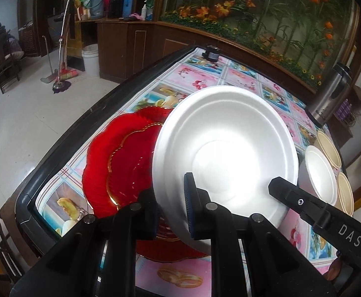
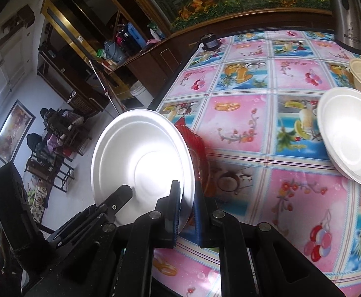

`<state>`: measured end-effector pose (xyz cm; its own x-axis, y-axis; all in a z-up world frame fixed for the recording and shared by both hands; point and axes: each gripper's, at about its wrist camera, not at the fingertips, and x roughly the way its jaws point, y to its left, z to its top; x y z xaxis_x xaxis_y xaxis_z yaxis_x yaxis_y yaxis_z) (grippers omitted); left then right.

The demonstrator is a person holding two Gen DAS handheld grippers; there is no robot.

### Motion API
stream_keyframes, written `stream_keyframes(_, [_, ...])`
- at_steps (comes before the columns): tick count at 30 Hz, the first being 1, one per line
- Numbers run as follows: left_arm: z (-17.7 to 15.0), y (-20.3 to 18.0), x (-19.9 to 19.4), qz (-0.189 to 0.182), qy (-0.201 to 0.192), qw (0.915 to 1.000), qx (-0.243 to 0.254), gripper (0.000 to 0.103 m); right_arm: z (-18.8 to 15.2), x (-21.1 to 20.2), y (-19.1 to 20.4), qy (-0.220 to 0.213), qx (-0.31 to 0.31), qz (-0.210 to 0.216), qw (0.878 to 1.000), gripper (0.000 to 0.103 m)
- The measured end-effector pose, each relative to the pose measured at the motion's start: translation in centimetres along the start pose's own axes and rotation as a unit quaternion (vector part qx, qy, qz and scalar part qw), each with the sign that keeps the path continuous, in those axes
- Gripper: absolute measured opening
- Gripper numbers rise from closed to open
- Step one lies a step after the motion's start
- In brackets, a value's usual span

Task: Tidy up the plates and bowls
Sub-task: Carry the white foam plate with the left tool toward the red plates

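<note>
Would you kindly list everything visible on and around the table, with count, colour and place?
White foam plate: one, white, held tilted above the red plate.
Red plate: one, red with gold trim, on the table's left part.
White foam bowl: one, white, on the table's right side.
Beige bowls: at least two, cream, beside the white foam bowl.
Steel flask: one, silver and black, far right corner.
Dark jar: one, far edge.
Tablecloth: one, pink and blue fruit squares, over the table.
Mop: one, standing on the floor, left.
White bucket: one, by the cabinet.
Left gripper: shut on the plate's rim.
Right gripper: shut on the same plate's rim.
</note>
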<state>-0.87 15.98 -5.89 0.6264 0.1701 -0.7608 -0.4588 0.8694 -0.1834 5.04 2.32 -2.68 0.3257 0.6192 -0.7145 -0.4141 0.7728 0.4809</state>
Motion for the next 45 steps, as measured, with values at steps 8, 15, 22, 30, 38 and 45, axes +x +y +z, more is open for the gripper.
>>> stream_keyframes(8, [0.4,0.8,1.3,0.012,0.011,0.9998,-0.007,0.015,0.2,2.1,0.5,0.017,0.0,-0.002,1.0,0.009])
stream_keyframes(15, [0.5,1.1,1.9,0.019,0.014,0.9997,-0.008,0.015,0.3,2.8,1.0,0.024,-0.001,-0.004,1.0,0.009])
stream_keyframes(22, [0.8,1.2,2.9,0.027,0.02,0.9994,-0.008,0.015,0.5,3.6,1.0,0.03,0.001,-0.008,1.0,0.009])
stream_keyframes(30, [0.8,1.5,3.5,0.032,0.026,0.9991,-0.009,0.015,0.8,4.7,0.9,0.04,0.002,-0.011,0.999,0.009])
stream_keyframes(38, [0.4,2.1,2.7,0.034,0.03,0.9989,-0.013,0.015,0.7,4.8,1.5,0.049,-0.007,-0.007,0.999,0.009])
stream_keyframes(45, [0.1,2.6,2.6,0.035,0.037,0.9986,-0.014,0.015,0.3,4.8,1.8,0.057,-0.011,-0.003,0.998,0.009])
